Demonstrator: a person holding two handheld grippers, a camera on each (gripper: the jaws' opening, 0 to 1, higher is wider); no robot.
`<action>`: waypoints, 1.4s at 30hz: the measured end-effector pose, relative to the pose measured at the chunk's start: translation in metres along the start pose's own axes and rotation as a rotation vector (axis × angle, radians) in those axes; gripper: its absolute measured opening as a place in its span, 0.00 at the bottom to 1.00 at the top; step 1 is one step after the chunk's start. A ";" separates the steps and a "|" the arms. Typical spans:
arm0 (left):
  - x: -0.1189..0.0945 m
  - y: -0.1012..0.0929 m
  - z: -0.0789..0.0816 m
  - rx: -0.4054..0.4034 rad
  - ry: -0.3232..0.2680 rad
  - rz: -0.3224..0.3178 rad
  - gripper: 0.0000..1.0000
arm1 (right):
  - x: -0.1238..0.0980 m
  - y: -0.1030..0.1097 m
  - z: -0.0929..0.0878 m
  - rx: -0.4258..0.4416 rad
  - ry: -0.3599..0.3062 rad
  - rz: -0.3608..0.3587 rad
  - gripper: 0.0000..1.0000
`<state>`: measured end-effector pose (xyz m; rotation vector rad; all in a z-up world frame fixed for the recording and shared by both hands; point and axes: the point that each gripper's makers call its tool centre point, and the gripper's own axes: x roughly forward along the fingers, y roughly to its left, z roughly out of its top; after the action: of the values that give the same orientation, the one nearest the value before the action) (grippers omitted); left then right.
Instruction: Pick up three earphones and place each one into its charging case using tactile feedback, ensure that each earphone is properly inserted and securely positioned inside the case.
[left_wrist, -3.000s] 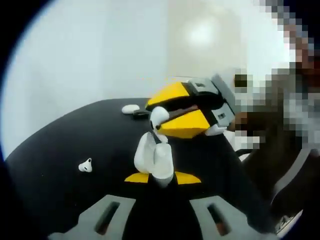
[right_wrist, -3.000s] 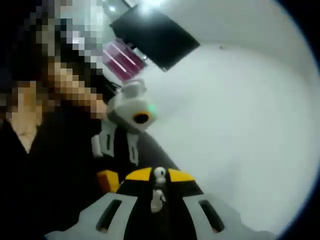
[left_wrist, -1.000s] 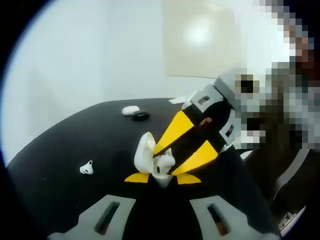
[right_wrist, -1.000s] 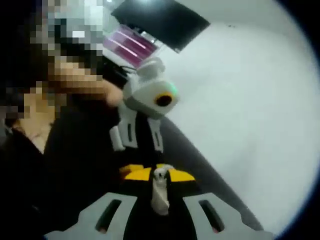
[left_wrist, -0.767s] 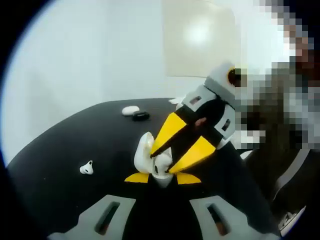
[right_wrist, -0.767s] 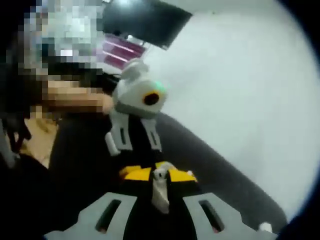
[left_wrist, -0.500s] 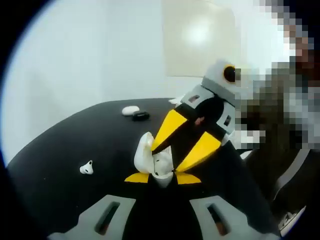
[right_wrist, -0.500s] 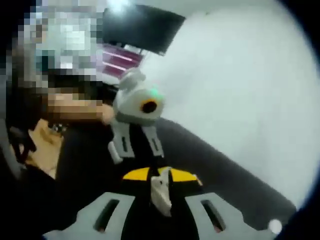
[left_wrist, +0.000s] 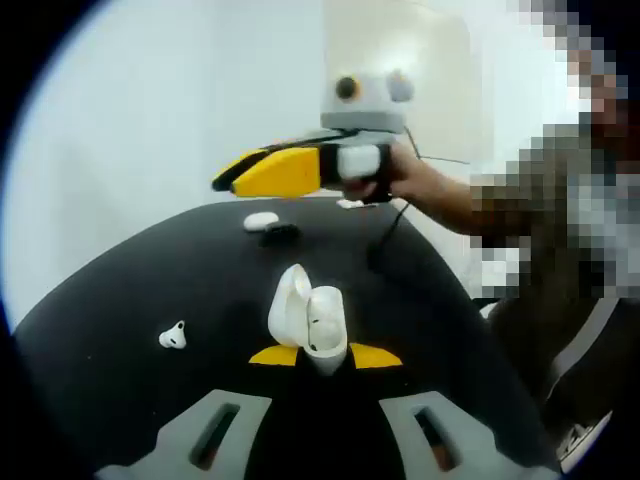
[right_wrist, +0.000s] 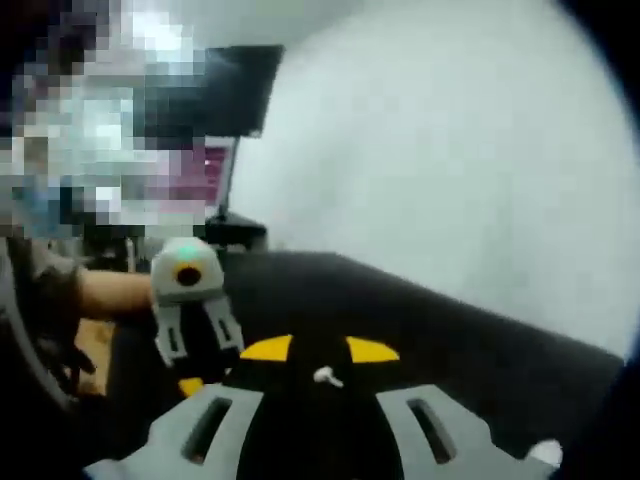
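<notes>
My left gripper (left_wrist: 324, 356) is shut on a white charging case (left_wrist: 324, 326) that stands upright between its yellow tips, its lid (left_wrist: 289, 303) swung open to the left. My right gripper (left_wrist: 232, 178), held by a hand (left_wrist: 405, 180), hovers above the far side of the black table (left_wrist: 120, 300), level and well clear of the case. In the right gripper view the right gripper (right_wrist: 320, 350) is open by a narrow gap with nothing gripped. A small white earphone (right_wrist: 325, 377) lies on the table beyond that gap. A loose earphone (left_wrist: 172, 333) lies left of the case.
A white case (left_wrist: 262, 220) and a black case (left_wrist: 282, 231) sit at the table's far edge. The left gripper (right_wrist: 188, 300) stands at the left of the right gripper view, a person behind it. A white object (right_wrist: 546, 452) lies at the lower right.
The right gripper has let go of the earphone it was pressing into the case, then lifted up and away and turned level. The left gripper and case have stayed put.
</notes>
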<state>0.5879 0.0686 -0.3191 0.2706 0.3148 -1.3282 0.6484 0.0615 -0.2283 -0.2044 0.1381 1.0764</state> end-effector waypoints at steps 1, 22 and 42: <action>0.000 0.000 0.000 0.000 0.000 -0.001 0.14 | 0.005 -0.001 0.000 0.009 0.011 0.007 0.18; 0.000 -0.002 -0.001 0.006 0.001 -0.007 0.14 | 0.071 -0.015 -0.082 -0.350 0.415 0.197 0.10; 0.002 -0.002 0.000 0.010 -0.005 -0.010 0.14 | -0.025 0.007 -0.095 0.255 0.390 0.321 0.07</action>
<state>0.5863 0.0667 -0.3199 0.2747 0.3058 -1.3408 0.6294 0.0216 -0.3163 -0.1626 0.6741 1.3158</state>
